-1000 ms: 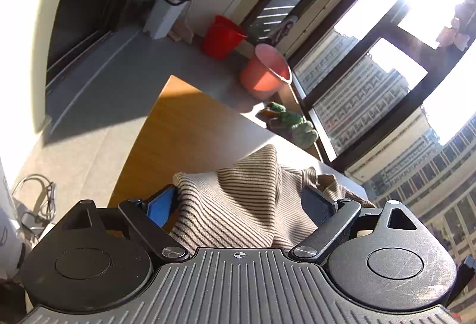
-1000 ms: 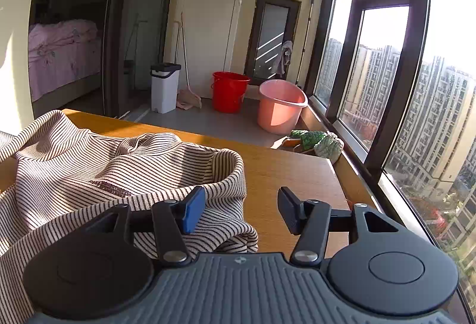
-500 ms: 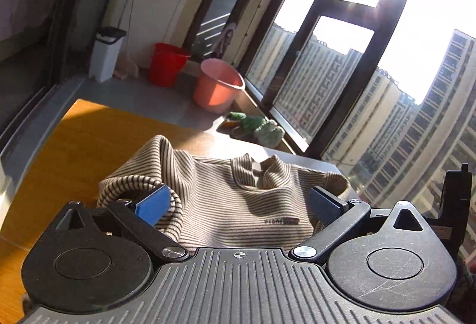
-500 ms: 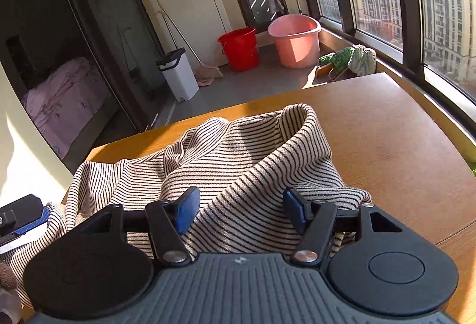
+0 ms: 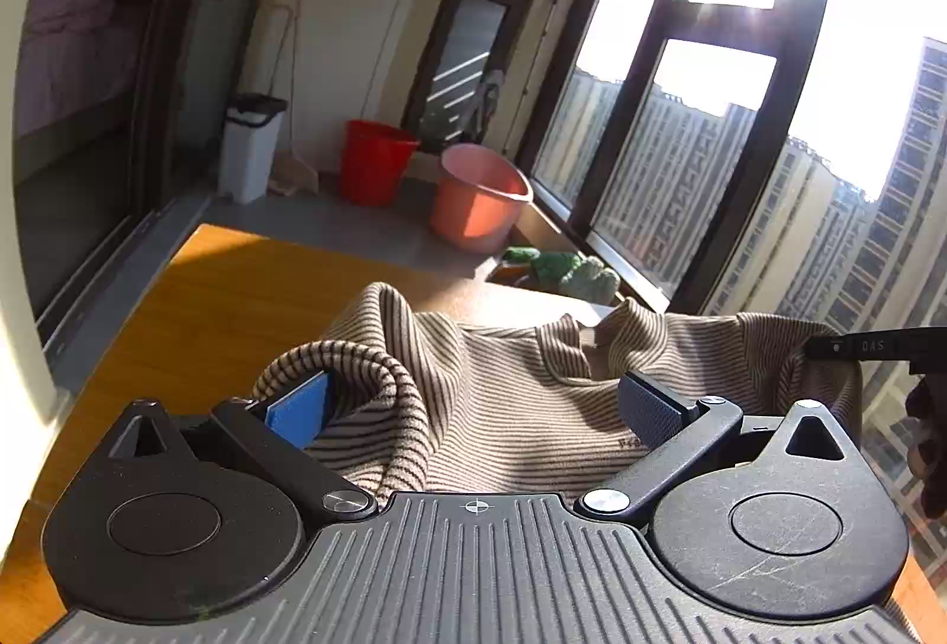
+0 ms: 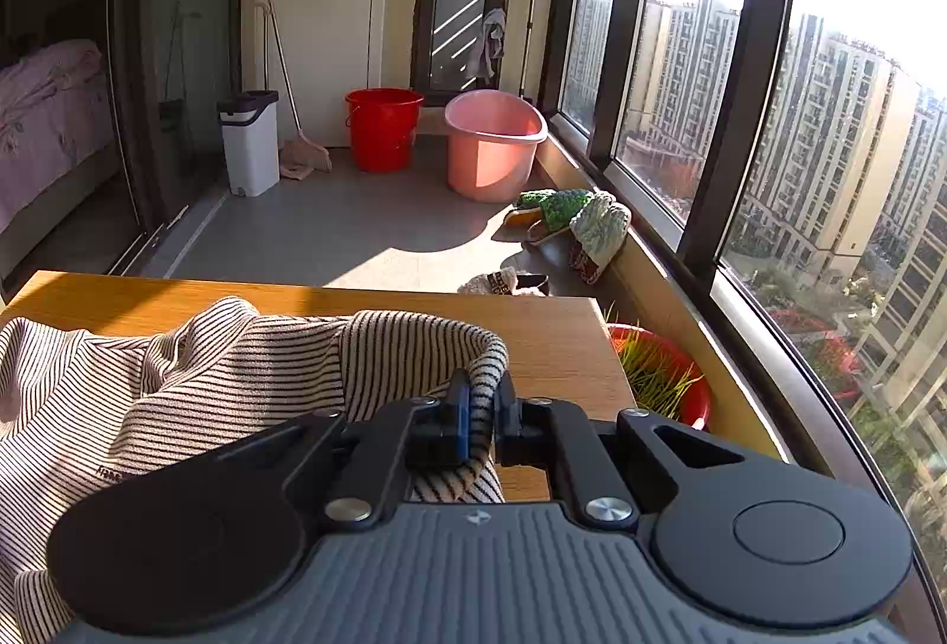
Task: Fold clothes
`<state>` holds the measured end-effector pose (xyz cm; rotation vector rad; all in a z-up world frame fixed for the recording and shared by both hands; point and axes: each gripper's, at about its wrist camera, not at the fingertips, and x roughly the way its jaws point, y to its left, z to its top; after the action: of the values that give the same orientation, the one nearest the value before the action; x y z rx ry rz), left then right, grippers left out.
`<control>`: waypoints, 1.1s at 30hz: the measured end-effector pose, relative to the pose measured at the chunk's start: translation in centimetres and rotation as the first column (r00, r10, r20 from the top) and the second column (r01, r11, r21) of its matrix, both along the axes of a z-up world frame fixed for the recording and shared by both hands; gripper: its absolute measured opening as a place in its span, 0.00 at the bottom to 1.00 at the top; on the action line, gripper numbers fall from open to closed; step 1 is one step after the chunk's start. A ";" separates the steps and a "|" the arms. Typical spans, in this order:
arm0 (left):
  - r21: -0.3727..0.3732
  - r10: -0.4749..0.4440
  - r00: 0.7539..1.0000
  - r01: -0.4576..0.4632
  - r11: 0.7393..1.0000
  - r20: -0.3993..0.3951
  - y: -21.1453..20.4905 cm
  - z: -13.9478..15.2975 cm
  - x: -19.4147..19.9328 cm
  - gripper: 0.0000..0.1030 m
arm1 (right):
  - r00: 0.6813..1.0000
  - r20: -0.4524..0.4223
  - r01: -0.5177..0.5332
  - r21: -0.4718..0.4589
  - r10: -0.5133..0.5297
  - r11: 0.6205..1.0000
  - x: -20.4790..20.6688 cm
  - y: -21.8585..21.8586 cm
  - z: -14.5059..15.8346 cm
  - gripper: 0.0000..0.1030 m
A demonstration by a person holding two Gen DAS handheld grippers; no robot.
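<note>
A brown-and-white striped sweater [image 5: 503, 395] lies bunched on the wooden table [image 5: 195, 306]. My left gripper [image 5: 473, 407] is open, its fingers wide apart over the cloth, a rolled cuff by the blue left pad [image 5: 299, 407]. My right gripper [image 6: 480, 419] is shut on a striped edge of the sweater [image 6: 207, 377], pinching a fold between its pads near the table's right side [image 6: 550, 330]. The right gripper's tip [image 5: 870, 345] shows at the far right of the left wrist view, holding the cloth's edge.
Beyond the table's far edge stand a red bucket [image 6: 383, 126], a pink tub [image 6: 492, 144], a white bin [image 6: 251, 138] and slippers [image 6: 568, 218]. A red pot of grass [image 6: 657, 372] sits right of the table by the window. A bed [image 6: 47, 111] is at left.
My right gripper has closed on the sweater's edge; it was open before. The left gripper has swung level over the sweater and stayed open.
</note>
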<state>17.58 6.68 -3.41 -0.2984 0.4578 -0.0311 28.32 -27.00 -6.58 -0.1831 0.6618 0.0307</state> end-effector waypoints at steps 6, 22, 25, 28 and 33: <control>-0.157 -0.004 0.999 0.011 0.988 0.050 2.9 1.7 -2.2 1.00 | 0.983 0.119 -0.136 -0.046 0.140 0.990 -2.0 1.8 2.9 0.14; -0.080 -0.114 0.987 0.123 0.989 0.112 0.4 -1.0 -5.1 1.00 | 0.905 -0.235 -0.255 0.367 0.354 0.895 8.1 14.7 -4.2 0.28; -0.264 -0.165 0.972 0.206 0.942 0.169 2.4 -1.0 -5.3 1.00 | 0.887 -0.191 -0.334 0.361 0.420 0.871 7.4 15.8 -2.8 0.02; -0.367 -0.252 0.949 0.307 0.878 0.191 2.7 -1.4 -5.1 1.00 | 0.889 -0.107 -0.396 0.305 0.444 0.866 7.4 17.0 -0.1 0.02; -0.325 -0.296 0.939 0.338 0.883 0.173 1.4 -2.0 -5.0 1.00 | 0.896 -0.082 -0.418 0.168 0.436 0.893 9.3 18.8 0.2 0.03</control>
<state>12.55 8.06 -5.46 -0.5672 0.3771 -0.4553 37.60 -8.22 -6.35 -0.1839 0.7235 0.5190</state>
